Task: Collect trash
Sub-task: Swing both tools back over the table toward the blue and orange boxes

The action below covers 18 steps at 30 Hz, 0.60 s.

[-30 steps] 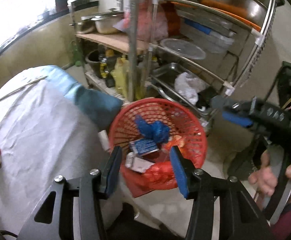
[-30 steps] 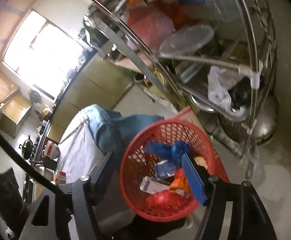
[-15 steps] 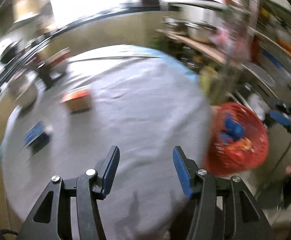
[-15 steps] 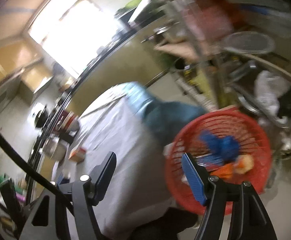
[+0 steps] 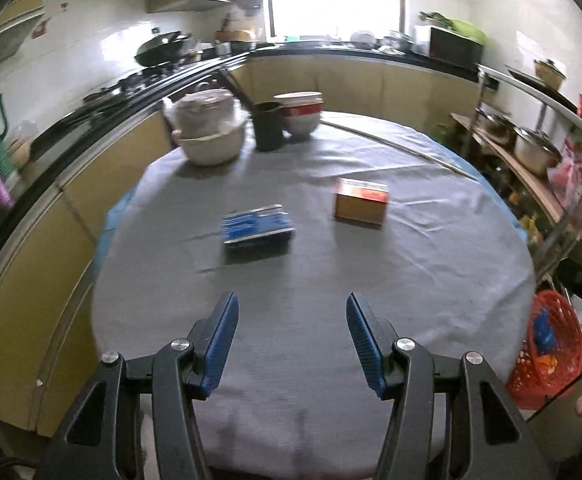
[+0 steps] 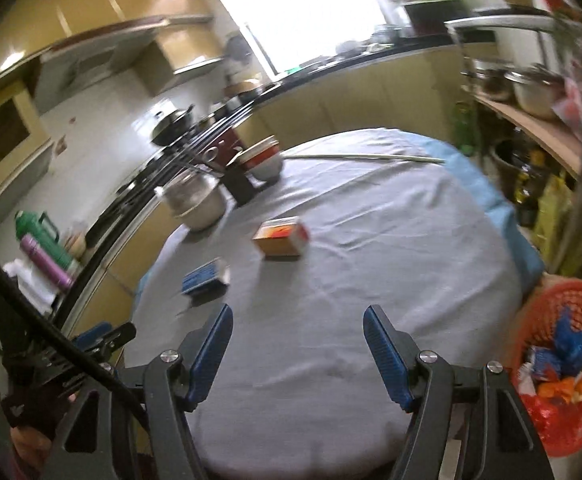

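Left wrist view: your tongs (image 5: pixel 289 340) (image 6: pixel 297 354) gape empty; basket (image 5: pixel 551 354) at 4 o'clock part-filled; blue packet (image 5: pixel 258 227), orange box (image 5: pixel 360 202) left.

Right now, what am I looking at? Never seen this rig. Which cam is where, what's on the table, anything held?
No robot: a person holds a two-finger gripper in each hand, with a fisheye camera on each looking along the fingers. One picture is from the left gripper, the other from the right gripper. Both are open and hold nothing. On the grey-clothed table lie a blue packet and an orange box, with bowls and a dark cup at the far edge. A red basket beside the table holds collected trash.
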Each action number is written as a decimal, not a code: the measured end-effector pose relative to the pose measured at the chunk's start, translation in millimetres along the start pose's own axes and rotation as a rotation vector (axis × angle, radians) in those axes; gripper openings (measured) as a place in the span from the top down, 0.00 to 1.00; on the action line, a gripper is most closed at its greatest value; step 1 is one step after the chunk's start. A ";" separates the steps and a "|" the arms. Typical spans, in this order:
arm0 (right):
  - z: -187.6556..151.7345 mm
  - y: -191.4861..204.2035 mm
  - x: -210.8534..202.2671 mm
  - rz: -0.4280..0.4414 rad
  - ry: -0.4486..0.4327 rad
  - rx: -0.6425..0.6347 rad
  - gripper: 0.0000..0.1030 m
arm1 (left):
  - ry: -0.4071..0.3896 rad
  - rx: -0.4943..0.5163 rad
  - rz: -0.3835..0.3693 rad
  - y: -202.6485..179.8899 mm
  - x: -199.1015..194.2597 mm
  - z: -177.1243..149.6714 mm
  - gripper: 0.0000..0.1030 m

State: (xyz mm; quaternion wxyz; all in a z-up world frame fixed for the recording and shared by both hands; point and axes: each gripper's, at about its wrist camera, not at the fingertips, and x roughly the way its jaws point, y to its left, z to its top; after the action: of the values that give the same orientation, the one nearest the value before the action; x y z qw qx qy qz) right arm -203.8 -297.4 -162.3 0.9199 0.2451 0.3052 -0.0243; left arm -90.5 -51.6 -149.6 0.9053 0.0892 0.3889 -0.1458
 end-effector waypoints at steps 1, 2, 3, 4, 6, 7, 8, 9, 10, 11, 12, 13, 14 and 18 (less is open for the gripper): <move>-1.6 7.5 3.6 0.009 0.009 -0.012 0.30 | -0.002 -0.010 0.006 6.4 -0.6 -1.3 0.44; -1.7 10.8 7.7 0.014 0.016 -0.021 0.30 | -0.003 -0.018 0.010 10.3 -0.9 -2.2 0.44; -2.2 14.6 10.3 0.019 0.022 -0.029 0.30 | -0.003 -0.025 0.013 14.0 -1.4 -2.9 0.44; -2.6 17.3 12.4 0.025 0.029 -0.037 0.30 | -0.005 -0.033 0.015 17.7 -2.0 -3.4 0.44; -5.4 24.3 16.3 0.031 0.040 -0.053 0.30 | -0.008 -0.047 0.022 25.3 -3.2 -4.0 0.44; -6.4 25.6 16.4 0.033 0.044 -0.058 0.30 | -0.010 -0.054 0.025 27.8 -3.4 -4.1 0.44; -8.3 28.3 19.0 0.035 0.051 -0.063 0.30 | -0.011 -0.058 0.028 29.0 -3.9 -4.3 0.44; -9.9 29.4 20.9 0.037 0.057 -0.065 0.30 | -0.012 -0.062 0.029 30.3 -4.2 -4.2 0.44; -11.6 30.4 22.1 0.037 0.063 -0.065 0.30 | -0.012 -0.065 0.031 31.7 -4.3 -4.4 0.44; -12.6 30.1 22.4 0.037 0.068 -0.064 0.30 | -0.013 -0.067 0.033 32.7 -4.2 -4.6 0.44; -13.6 29.8 23.0 0.037 0.072 -0.063 0.30 | -0.014 -0.068 0.036 33.5 -4.0 -4.9 0.44; -14.9 29.9 24.2 0.037 0.077 -0.063 0.30 | -0.014 -0.068 0.038 34.1 -4.1 -5.3 0.44; -15.6 29.8 23.9 0.037 0.080 -0.063 0.30 | -0.014 -0.068 0.039 34.3 -3.8 -5.6 0.44; -17.7 30.3 24.8 0.037 0.090 -0.065 0.30 | -0.008 -0.068 0.040 34.6 -2.0 -6.9 0.44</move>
State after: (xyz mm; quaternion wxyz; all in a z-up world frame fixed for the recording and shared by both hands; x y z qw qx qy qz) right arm -187.5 -259.9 -175.5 0.9129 0.2217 0.3424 0.0134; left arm -84.9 -16.7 -151.2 0.9121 0.0653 0.3881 -0.1147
